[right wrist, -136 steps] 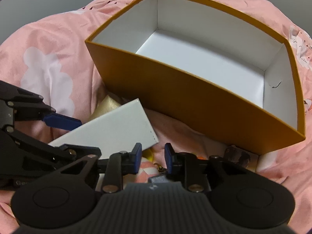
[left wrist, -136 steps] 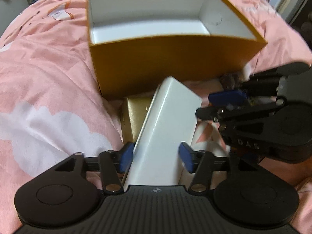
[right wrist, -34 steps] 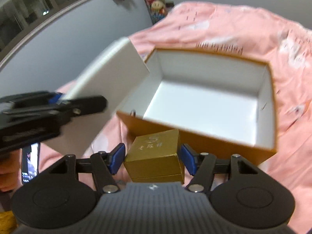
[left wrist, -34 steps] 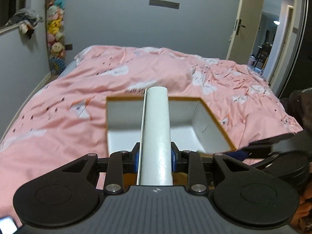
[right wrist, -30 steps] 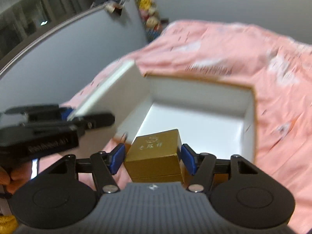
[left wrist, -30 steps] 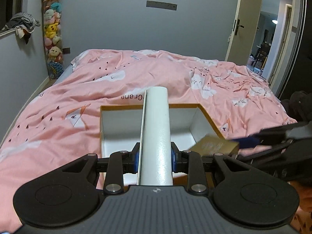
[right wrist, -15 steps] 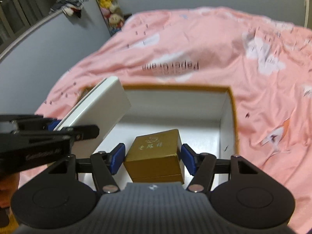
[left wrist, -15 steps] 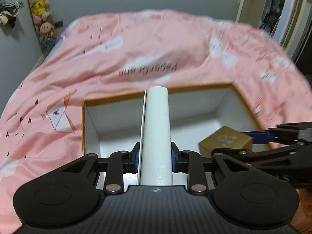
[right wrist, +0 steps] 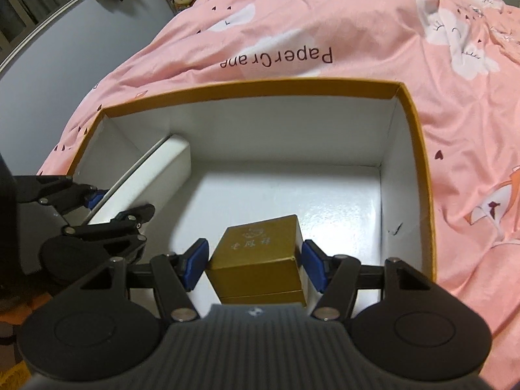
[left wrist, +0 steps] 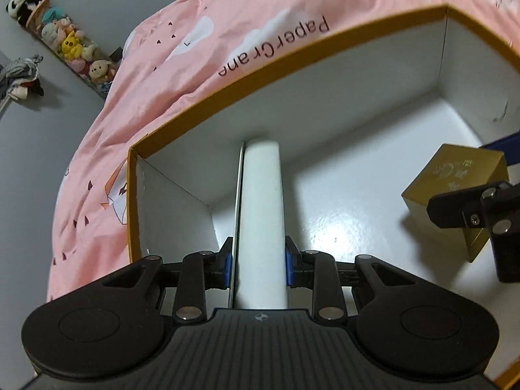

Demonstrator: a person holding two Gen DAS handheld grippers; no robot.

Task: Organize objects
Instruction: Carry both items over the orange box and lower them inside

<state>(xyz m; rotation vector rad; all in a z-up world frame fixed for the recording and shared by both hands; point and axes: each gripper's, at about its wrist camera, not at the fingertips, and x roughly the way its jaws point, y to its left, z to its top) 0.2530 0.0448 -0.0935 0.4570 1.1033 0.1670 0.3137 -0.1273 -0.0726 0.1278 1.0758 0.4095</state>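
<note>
left wrist view: left gripper (left wrist: 259, 265), lower centre, clenched on white box (left wrist: 261, 214), held on edge, probably so it stands slim along the left wall of the bin (left wrist: 325, 44). its far end is near the back wall; contact there cannot be told. gold box (left wrist: 455, 188) at right edge, inside the bin.

right wrist view: right gripper (right wrist: 255, 266), lower centre, pads (right wrist: 195, 261) slightly clear of the gold box (right wrist: 260, 253), apparently released; the box seems set down on the bin (right wrist: 419, 149) floor. white box (right wrist: 152, 182) at left, bedspread (right wrist: 325, 26) behind.
</note>
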